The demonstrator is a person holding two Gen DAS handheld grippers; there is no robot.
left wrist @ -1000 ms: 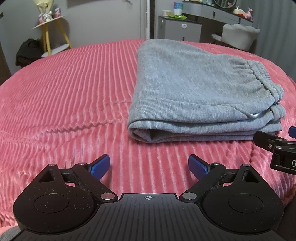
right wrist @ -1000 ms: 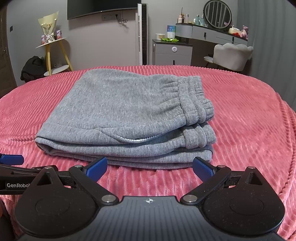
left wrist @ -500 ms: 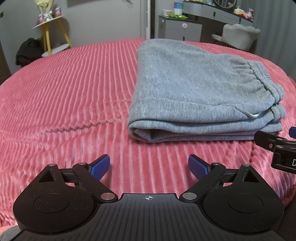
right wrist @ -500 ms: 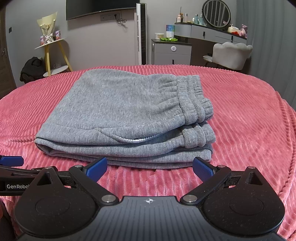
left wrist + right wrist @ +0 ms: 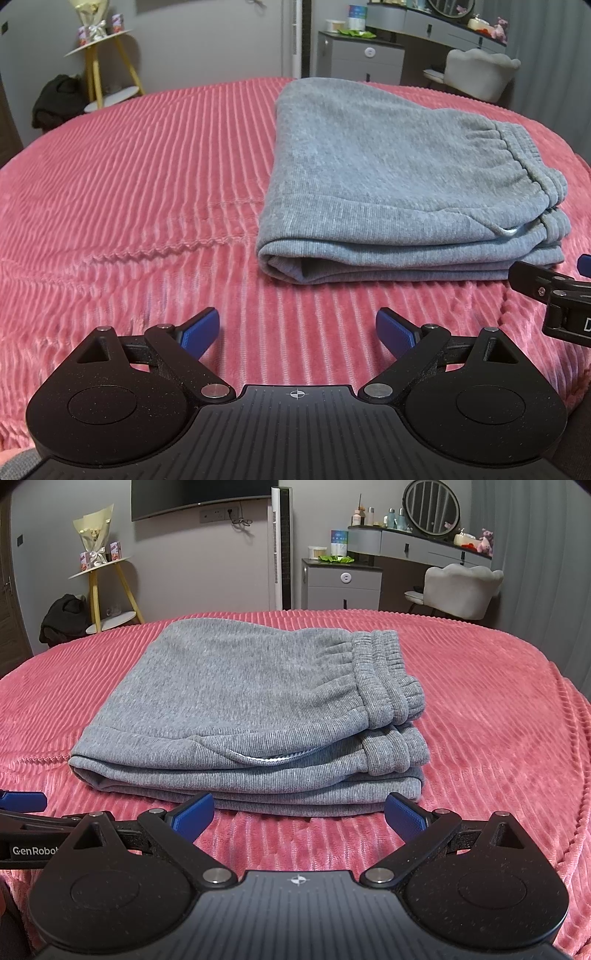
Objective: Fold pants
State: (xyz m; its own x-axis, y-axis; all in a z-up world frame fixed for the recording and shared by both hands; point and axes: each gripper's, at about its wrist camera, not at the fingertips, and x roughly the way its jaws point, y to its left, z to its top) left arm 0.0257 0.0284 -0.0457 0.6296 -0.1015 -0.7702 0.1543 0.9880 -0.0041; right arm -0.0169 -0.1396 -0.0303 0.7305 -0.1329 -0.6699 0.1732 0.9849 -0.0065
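Grey sweatpants (image 5: 388, 184) (image 5: 251, 709) lie folded in a thick stack on the pink ribbed bedspread (image 5: 147, 192) (image 5: 480, 716), with the elastic waistband on the right. My left gripper (image 5: 297, 330) is open over bare bedspread, in front of the stack's left corner and not touching it. My right gripper (image 5: 299, 812) is open just in front of the stack's near edge, nothing between its blue pads. Part of the right gripper (image 5: 546, 295) shows at the left wrist view's right edge. A finger of the left gripper (image 5: 22, 801) shows at the right wrist view's left edge.
Beyond the bed stand a yellow-legged side table (image 5: 107, 590), a dark bundle on the floor (image 5: 62, 618), a grey cabinet (image 5: 341, 583), a dressing table with a round mirror (image 5: 432, 546) and a pale chair (image 5: 461, 587). The bedspread edge (image 5: 576, 775) drops off at right.
Both grippers have barely moved; the right wrist view has shifted slightly, showing a little more of the room. The pants lie still.
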